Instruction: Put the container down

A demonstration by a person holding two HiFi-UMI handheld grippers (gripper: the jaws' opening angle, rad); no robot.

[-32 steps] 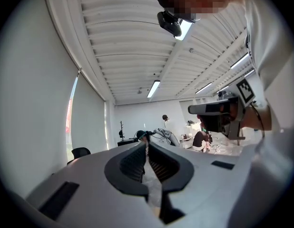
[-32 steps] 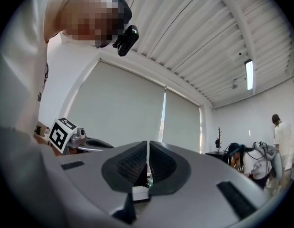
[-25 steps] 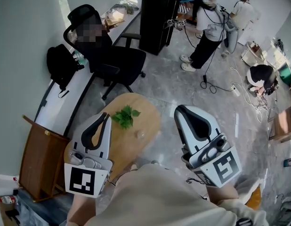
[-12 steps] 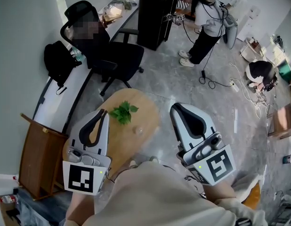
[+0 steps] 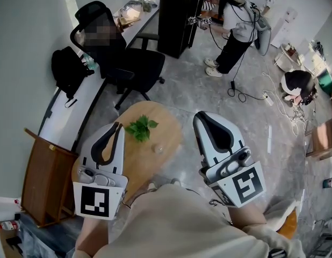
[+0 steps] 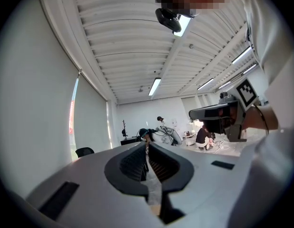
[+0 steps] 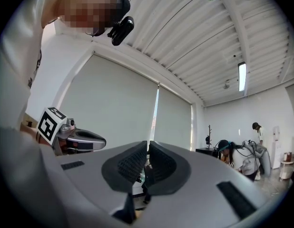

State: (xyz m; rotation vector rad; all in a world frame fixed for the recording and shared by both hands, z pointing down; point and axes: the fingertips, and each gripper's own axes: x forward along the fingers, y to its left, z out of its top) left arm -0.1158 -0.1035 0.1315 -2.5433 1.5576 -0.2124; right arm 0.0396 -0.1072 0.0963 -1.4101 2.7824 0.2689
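A small clear container (image 5: 159, 149) stands on the round wooden table (image 5: 136, 165), close to a green leafy sprig (image 5: 142, 129). My left gripper (image 5: 116, 125) is held level above the table's left side, its jaws shut and empty. My right gripper (image 5: 201, 116) hovers beyond the table's right edge, also shut with nothing in it. In the left gripper view the ribbed pads (image 6: 140, 161) meet, and the right gripper (image 6: 218, 113) shows off to the side. In the right gripper view the pads (image 7: 132, 163) are pressed together too. Neither gripper touches the container.
A black office chair (image 5: 128, 63) and a black backpack (image 5: 69, 71) stand by the long white desk (image 5: 91, 98). A wooden cabinet (image 5: 45, 181) sits at the left, a black cabinet (image 5: 177, 20) farther off. People (image 5: 236, 31) stand at the back and one crouches (image 5: 297, 87) among cables.
Almost nothing differs. The right gripper has drifted slightly left in the head view; both grippers stay shut and empty, and the container has not moved.
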